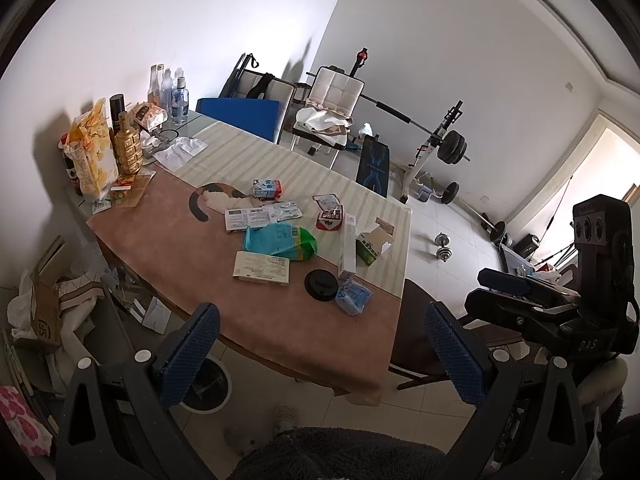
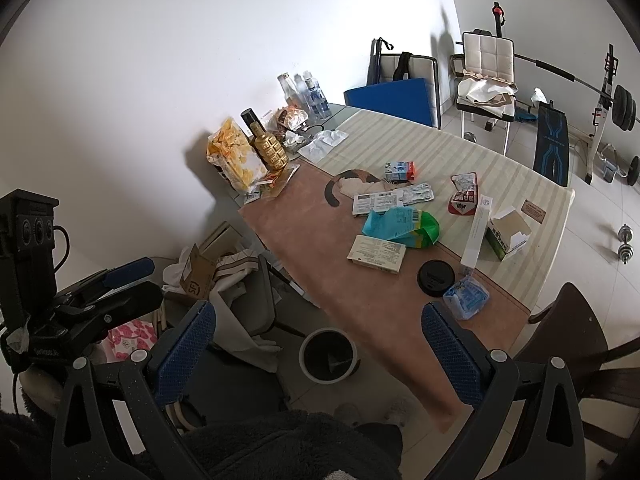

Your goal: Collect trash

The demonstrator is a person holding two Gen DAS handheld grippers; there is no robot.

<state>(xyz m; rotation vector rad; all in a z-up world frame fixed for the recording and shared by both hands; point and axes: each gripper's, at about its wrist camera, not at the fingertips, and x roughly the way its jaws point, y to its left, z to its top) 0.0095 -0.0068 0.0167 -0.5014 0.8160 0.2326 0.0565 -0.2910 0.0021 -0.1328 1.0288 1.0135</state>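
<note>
Our left gripper is spread wide with nothing between its blue pads, and our right gripper is just as wide and just as empty. Both hang above the floor at the near edge of the table, touching nothing.

The trash lies well ahead of us, scattered over the cloth. In the right wrist view, the crumpled blue wrapper sits at about 1 o'clock from the fingers, just beside the black round lid. Further toward 12 o'clock lie the flat cream box and the green and blue bag, with the opened green carton off at 2 o'clock.

What could go wrong, as we judge it: the lid and the flat box lie low on the cloth, so closing pads may skid over them or pinch the cloth and drag neighbouring pieces. The light wrapper could slip out on the way down. The gold bottle and snack bag at 11 o'clock look like keepers, easily mistaken for trash.

The round bin stands on the floor under the table edge, right between the right gripper's fingers at 12 o'clock. Its inside is dark and we make out no rubbish in it. The green carton gapes open, and its contents are hidden.
</note>
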